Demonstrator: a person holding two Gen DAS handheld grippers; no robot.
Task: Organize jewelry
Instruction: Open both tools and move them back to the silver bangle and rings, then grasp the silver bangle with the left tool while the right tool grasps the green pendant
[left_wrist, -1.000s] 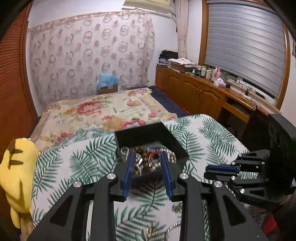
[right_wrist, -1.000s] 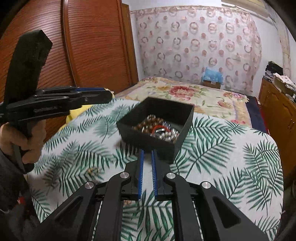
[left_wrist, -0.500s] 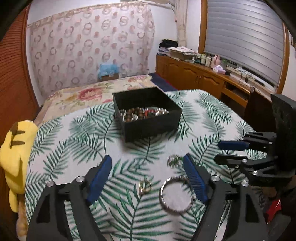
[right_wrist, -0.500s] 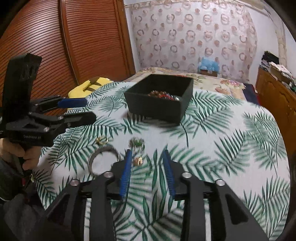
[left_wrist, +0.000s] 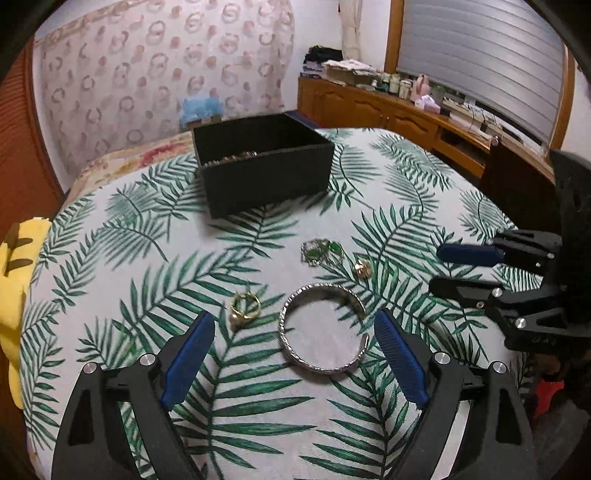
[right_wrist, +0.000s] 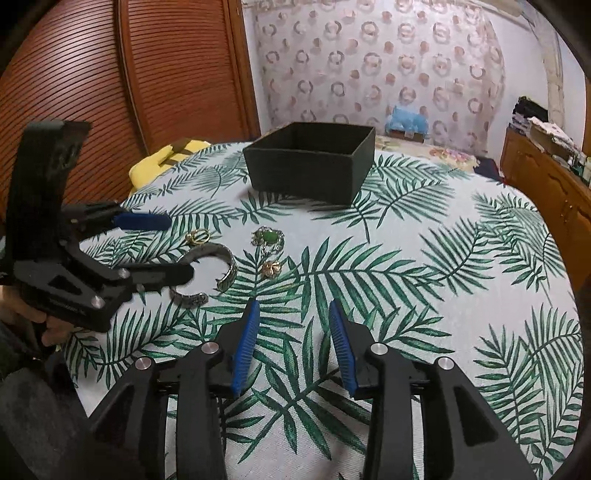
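Loose jewelry lies on the palm-leaf tablecloth: a silver bangle (left_wrist: 325, 328), a gold ring (left_wrist: 245, 308), a green-stone piece (left_wrist: 321, 251) and a small gold flower piece (left_wrist: 362, 267). Behind them stands a black box (left_wrist: 266, 166) with beads inside. My left gripper (left_wrist: 293, 319) hovers low over the bangle and ring. Its jaws are opening wide, and the bangle lies between the fingertips untouched. In the right wrist view my right gripper (right_wrist: 293, 306) is open and empty, just short of the gold flower piece (right_wrist: 270, 268) and the green-stone piece (right_wrist: 269, 238).
A yellow plush toy (left_wrist: 18, 280) sits at the table's left edge. A bed with a floral cover (left_wrist: 122, 162) lies behind the table. A wooden cabinet (left_wrist: 406, 118) runs along the right. Ribbed wooden doors (right_wrist: 110, 92) stand at the left.
Both grippers drew back from the black box and sank toward the loose jewelry. The left jaws spread wide around the bangle. The right jaws went from shut to open.
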